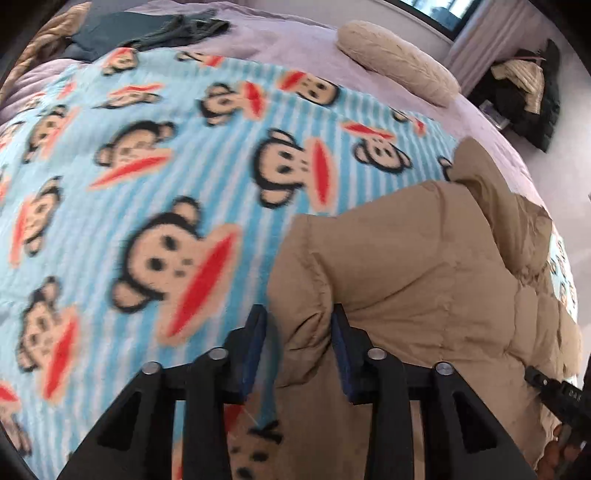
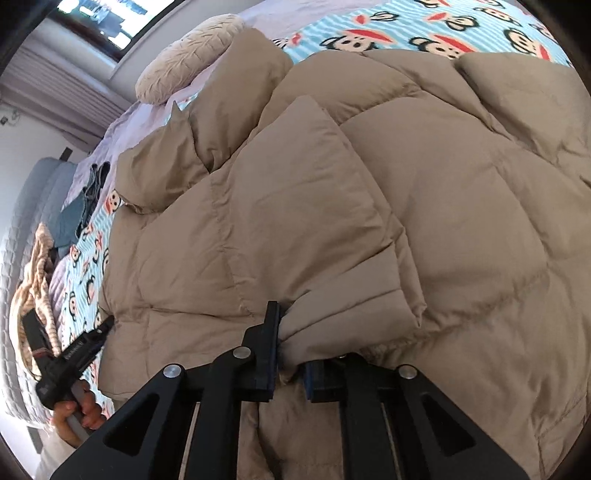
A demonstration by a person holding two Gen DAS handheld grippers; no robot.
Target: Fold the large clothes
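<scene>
A puffy tan quilted jacket [image 1: 424, 266] lies spread on a blue striped monkey-print blanket [image 1: 184, 184] on a bed. My left gripper [image 1: 297, 325] is shut on the jacket's left edge, where the fabric puckers between the blue pads. In the right wrist view the jacket [image 2: 406, 203] fills most of the frame, with one sleeve folded over its body. My right gripper [image 2: 291, 354] is shut on the bunched cuff end of that sleeve, which hides one fingertip. The left gripper [image 2: 107, 325] also shows at the jacket's far edge, held by a hand [image 2: 77, 410].
A beige pillow [image 1: 399, 59] rests at the far side of the lilac bed cover. Dark grey-blue clothes [image 1: 155, 29] and a knitted tan item [image 2: 33, 280] lie beyond the blanket. A dark chair piled with clothes [image 1: 524, 92] stands beside the bed near a window.
</scene>
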